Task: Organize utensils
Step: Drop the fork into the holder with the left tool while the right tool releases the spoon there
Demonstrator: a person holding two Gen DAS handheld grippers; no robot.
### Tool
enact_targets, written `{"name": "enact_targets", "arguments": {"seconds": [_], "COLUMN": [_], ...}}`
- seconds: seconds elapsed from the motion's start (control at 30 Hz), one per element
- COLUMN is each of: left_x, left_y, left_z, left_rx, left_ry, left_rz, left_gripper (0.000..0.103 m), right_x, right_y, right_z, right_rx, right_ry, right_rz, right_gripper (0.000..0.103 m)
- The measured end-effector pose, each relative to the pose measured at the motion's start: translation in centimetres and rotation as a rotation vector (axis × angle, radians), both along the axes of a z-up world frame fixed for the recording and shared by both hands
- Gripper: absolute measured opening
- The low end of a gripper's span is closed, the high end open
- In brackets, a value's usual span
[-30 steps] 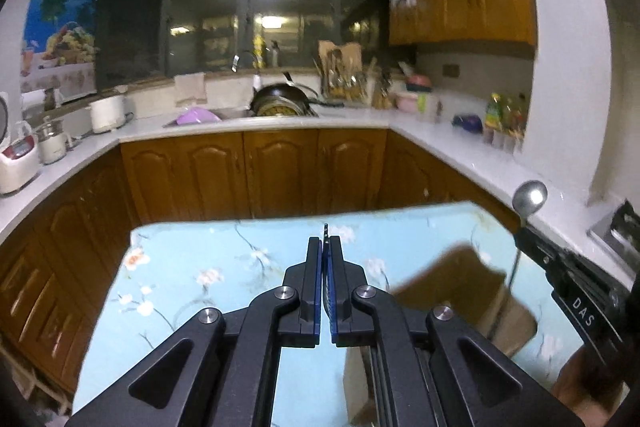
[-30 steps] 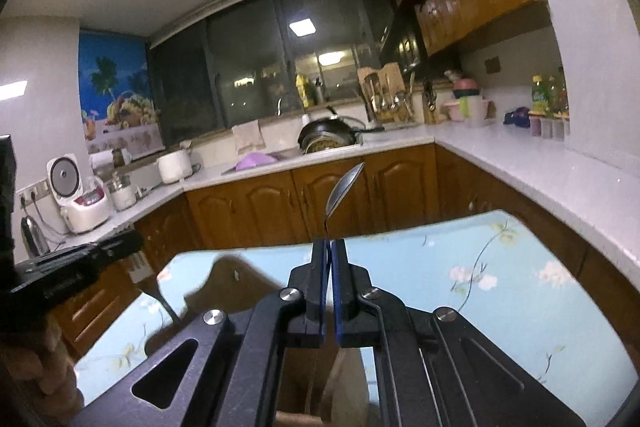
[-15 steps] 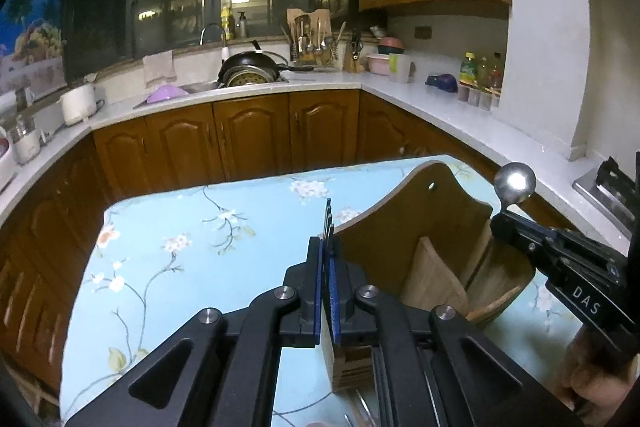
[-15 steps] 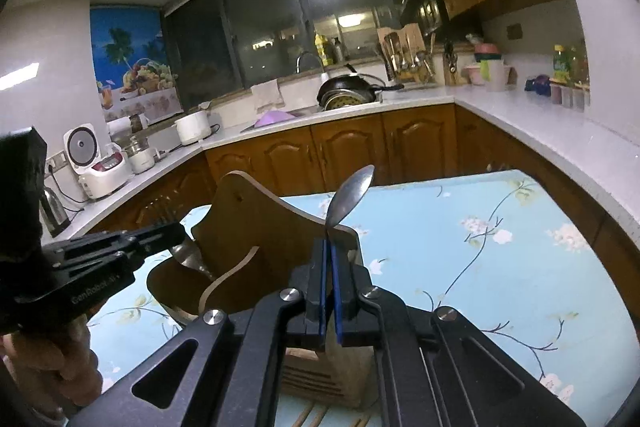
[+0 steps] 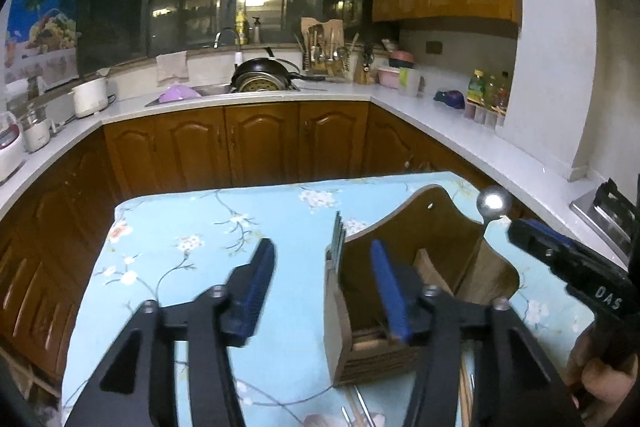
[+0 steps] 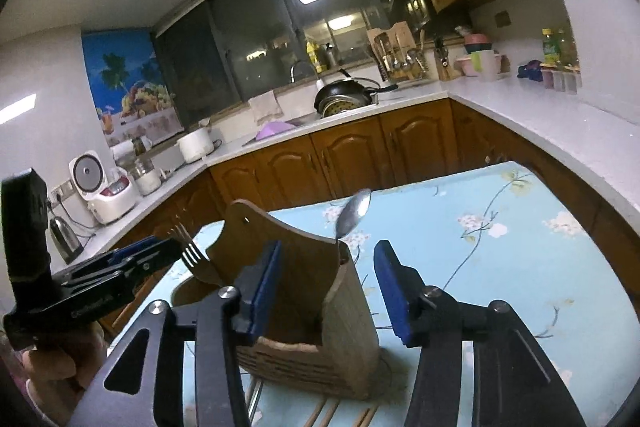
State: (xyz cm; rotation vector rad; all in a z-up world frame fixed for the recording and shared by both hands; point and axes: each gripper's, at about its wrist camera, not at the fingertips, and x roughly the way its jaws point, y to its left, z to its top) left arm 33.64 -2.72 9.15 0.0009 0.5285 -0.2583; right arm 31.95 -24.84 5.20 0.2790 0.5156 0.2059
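Above the wooden holder, the right gripper is held with jaws spread apart and empty; the spoon stands upright in the compartment just ahead; the left gripper is likewise parted, the fork upright between its fingers; chopsticks lie lengthwise below, nearer the right
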Motion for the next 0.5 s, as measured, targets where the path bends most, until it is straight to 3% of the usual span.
{"name": "enact_targets", "arguments": {"seconds": [0.13,0.23,0.5], "left_x": [-2.5,-4.6,-10.1], "left_y": [1.4,2.6,4.9], "left_z": [-0.4,-1.1,-3.2], "left_rx": [-0.032,-0.057,-0.131], "left_ry": [0.001,0.019,0.121], "left_rz": [0.040,0.067,0.125], "left_gripper": [0.077,0.083,0.085], "right_x": [-2.3,-4.6,-10.7], "right_y": [-1.2,-2.1,-2.9], "right_z": [0.8,0.9,-0.2], "right_rx": [0.046,0.069,0.071], "right_ry": [-0.013,-0.024,0.028], "right_rz": [-0.021,-0.045,-0.079], "right_gripper": [0.076,0.094,0.095]}}
